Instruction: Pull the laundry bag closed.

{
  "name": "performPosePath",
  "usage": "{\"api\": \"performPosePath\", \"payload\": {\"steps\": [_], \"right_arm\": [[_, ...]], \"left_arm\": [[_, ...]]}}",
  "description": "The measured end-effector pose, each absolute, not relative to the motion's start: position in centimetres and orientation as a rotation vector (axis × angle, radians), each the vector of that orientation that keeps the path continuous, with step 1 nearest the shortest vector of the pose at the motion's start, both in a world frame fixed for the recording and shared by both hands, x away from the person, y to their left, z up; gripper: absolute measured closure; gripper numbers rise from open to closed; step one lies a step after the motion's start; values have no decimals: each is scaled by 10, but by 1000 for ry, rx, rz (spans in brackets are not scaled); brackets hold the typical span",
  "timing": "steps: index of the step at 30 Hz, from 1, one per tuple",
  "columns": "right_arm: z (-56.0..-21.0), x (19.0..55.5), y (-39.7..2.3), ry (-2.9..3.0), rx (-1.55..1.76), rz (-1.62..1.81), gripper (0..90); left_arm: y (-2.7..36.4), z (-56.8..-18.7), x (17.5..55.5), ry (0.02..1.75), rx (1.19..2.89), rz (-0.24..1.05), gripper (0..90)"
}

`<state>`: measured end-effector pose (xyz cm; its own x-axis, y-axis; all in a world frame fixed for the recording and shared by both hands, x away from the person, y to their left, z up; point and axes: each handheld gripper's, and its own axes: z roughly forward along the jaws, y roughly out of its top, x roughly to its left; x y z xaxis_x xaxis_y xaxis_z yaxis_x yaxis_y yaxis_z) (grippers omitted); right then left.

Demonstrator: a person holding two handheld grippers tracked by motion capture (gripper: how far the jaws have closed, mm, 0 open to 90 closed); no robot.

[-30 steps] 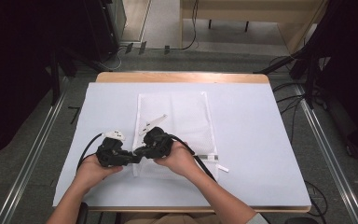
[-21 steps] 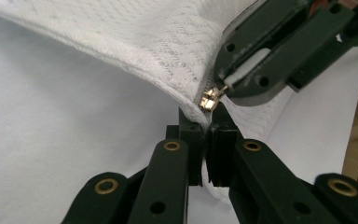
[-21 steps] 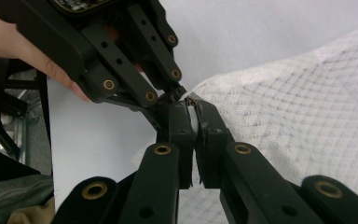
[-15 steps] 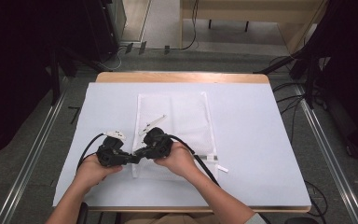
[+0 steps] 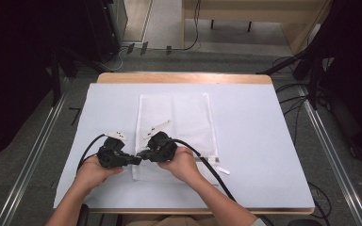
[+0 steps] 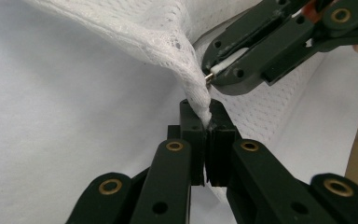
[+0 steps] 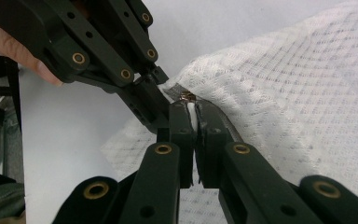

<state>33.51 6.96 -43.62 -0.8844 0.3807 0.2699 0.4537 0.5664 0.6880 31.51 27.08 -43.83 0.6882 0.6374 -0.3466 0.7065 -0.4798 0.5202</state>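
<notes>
A white mesh bag (image 5: 176, 127) lies flat on the white sheet (image 5: 259, 141) covering the table (image 5: 184, 77), its near left corner raised off the sheet. The left gripper (image 6: 209, 122) has its jaws pressed together on a pinch of that corner's mesh, which rises from the pads as a taut twisted fold. Just beside it, the right gripper (image 7: 193, 112) has its jaws closed on a small white tab with a metal end, the zipper pull (image 7: 189, 103) at the bag's edge. Both grippers meet tip to tip, each held in one hand; black cables (image 5: 207, 165) trail toward the person
</notes>
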Motion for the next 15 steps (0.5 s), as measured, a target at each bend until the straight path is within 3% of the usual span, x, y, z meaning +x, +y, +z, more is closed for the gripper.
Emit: {"api": "performPosePath", "payload": {"steps": [15], "right_arm": [[-439,336,57,-2710,-681,-1237,886]], "left_arm": [[269,-436,312,997,2247,-124,894]]}}
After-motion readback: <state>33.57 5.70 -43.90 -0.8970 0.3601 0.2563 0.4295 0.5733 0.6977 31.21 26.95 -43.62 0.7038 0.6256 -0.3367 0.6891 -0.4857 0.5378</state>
